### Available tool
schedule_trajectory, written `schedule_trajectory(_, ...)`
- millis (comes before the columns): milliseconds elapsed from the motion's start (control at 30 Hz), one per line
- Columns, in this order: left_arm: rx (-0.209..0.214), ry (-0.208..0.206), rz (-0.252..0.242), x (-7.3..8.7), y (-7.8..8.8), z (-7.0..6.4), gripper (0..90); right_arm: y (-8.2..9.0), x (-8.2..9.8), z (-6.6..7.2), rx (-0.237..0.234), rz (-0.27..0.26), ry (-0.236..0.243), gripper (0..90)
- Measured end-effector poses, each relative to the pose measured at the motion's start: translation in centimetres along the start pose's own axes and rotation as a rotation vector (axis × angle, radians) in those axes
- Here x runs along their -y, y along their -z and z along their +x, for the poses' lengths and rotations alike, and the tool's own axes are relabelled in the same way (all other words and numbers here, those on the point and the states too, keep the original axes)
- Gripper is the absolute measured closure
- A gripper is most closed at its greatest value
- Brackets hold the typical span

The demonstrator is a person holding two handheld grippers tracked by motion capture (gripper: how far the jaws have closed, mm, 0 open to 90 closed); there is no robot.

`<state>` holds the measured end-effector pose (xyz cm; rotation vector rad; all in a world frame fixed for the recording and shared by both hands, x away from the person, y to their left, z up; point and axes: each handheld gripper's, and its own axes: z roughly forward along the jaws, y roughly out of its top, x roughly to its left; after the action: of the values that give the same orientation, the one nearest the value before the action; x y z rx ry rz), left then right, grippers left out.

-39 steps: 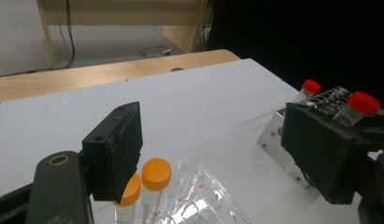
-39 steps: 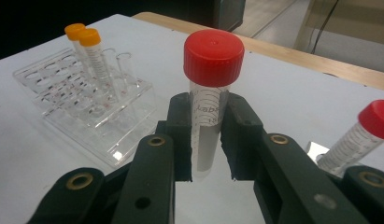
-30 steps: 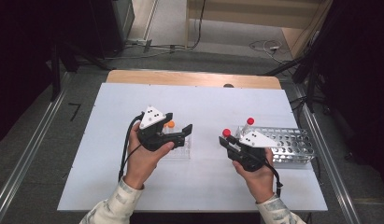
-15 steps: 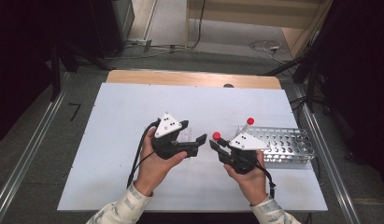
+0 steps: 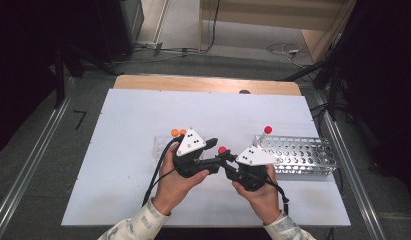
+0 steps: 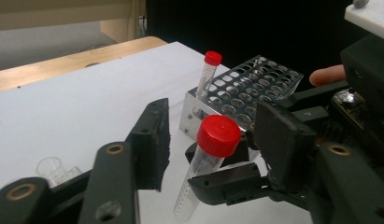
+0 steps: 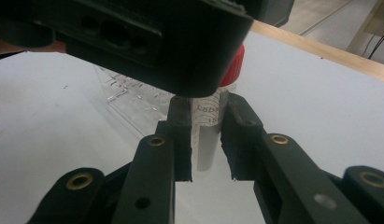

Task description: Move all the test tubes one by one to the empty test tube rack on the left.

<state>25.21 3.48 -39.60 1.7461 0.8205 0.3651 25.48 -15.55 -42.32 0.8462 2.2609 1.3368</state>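
A clear tube with a red cap (image 5: 222, 150) is held over the white table (image 5: 133, 115), with my right gripper (image 5: 228, 161) shut on its body. In the right gripper view the two pads (image 7: 180, 135) press the tube (image 7: 207, 140) from both sides. My left gripper (image 5: 216, 153) faces it from the left. Its jaws have just been closing and stand either side of the red cap (image 6: 219, 135), with a gap at each pad (image 6: 154, 140). A second red-capped tube (image 5: 265, 134) stands in the metal rack (image 5: 303, 156).
A clear plastic rack (image 5: 160, 147) with two orange-capped tubes (image 5: 178, 132) lies behind the left hand. The metal rack sits at the table's right side, close behind the right hand. A wooden strip (image 5: 203, 84) borders the far edge.
Both hands have moved toward each other to the table's middle. The left gripper's jaws have narrowed and now flank the cap of the tube held in the right gripper.
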Motion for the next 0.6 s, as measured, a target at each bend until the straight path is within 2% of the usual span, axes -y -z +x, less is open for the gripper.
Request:
schedule_trajectory(433,-0.008,-0.04,0.02,0.34,-0.42,-0.37,66.8,0.19,-0.13,0.0,-0.003,-0.009,-0.003,71.5)
schedule_trajectory(600,-0.008,-0.036,0.012,0.3,-0.31,-0.33,70.2,0.24,-0.12,0.03,-0.004,-0.012,-0.004,71.0)
